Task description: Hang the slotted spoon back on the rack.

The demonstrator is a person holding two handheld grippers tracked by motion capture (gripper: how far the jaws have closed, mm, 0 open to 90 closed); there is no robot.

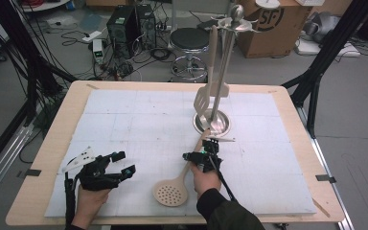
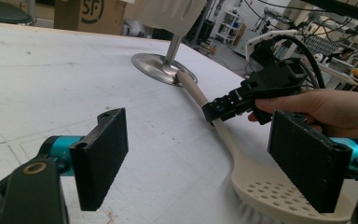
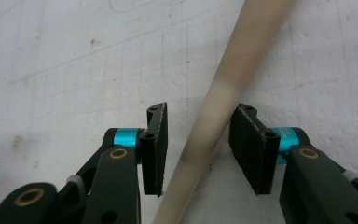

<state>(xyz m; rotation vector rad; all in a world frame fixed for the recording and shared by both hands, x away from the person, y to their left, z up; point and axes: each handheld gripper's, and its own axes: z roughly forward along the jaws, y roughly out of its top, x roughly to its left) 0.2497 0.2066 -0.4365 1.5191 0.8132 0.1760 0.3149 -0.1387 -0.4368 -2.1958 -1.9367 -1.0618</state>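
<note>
The beige slotted spoon (image 1: 179, 179) lies near the table's (image 1: 38, 182) near edge, handle between the right gripper's (image 3: 198, 147) parted jaws — pads not touching it — while the left gripper (image 1: 124, 168) rests agape.

Beyond my wooden table (image 1: 38, 182) with its white mat (image 1: 139, 120), I see a grey floor (image 1: 354, 143) strewn with cables. A round black stool (image 1: 189, 39) stands just behind the table, a dark computer tower (image 1: 122, 25) to its left, a cardboard box (image 1: 278, 21) to its right.
</note>
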